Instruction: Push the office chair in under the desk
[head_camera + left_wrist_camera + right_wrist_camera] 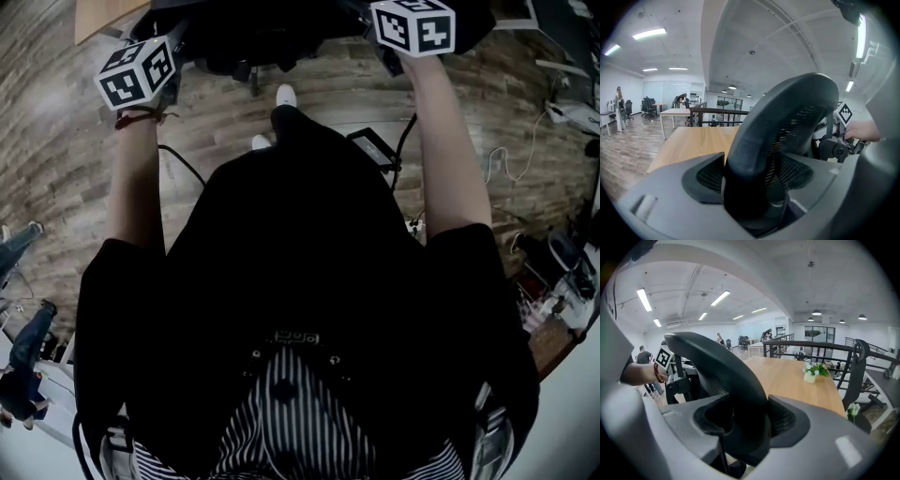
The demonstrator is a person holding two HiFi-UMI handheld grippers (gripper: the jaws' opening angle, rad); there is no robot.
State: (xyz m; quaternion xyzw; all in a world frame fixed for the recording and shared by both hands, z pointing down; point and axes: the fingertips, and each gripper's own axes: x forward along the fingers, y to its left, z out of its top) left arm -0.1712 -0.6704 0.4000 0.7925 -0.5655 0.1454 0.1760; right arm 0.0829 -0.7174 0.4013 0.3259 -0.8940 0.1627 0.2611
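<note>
The black mesh office chair [253, 33] stands just in front of me, at the top of the head view. Its curved backrest rim [787, 108] runs between the jaws of my left gripper [752, 178], and the pads press on it from both sides. My right gripper [750, 420] holds the same rim [712, 362] at its other side, pads against it. The light wooden desk [698, 140] lies beyond the backrest, and its top [797, 376] stretches away from the chair. Each gripper's marker cube shows in the other's view.
A small potted plant [812, 373] stands on the desk's far part. A black railing [811, 345] runs behind the desk. Cables and a dark box [375, 145] lie on the wood-plank floor by my feet [284, 96]. Other desks [679, 112] and people are far off.
</note>
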